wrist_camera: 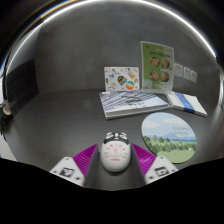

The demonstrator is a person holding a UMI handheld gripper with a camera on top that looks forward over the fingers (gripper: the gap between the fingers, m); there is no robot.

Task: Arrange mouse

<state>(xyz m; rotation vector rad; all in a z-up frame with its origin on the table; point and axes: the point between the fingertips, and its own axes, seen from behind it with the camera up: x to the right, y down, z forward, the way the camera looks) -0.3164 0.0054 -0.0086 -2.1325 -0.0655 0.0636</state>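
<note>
A white mouse [116,152] with a small pink pattern and a dark wheel end sits between my gripper's [115,160] two fingers. The purple pads [88,156] press on its left and right sides, so the gripper is shut on it. The mouse points forward, away from me, over the dark table [60,115]. A round mouse mat [170,137] with a green landscape picture lies on the table just ahead and to the right of the fingers.
A stack of flat booklets [135,103] lies beyond the fingers, with another booklet [190,103] to its right. A picture card [121,79] and a taller leaflet [157,64] stand against the grey wall behind them.
</note>
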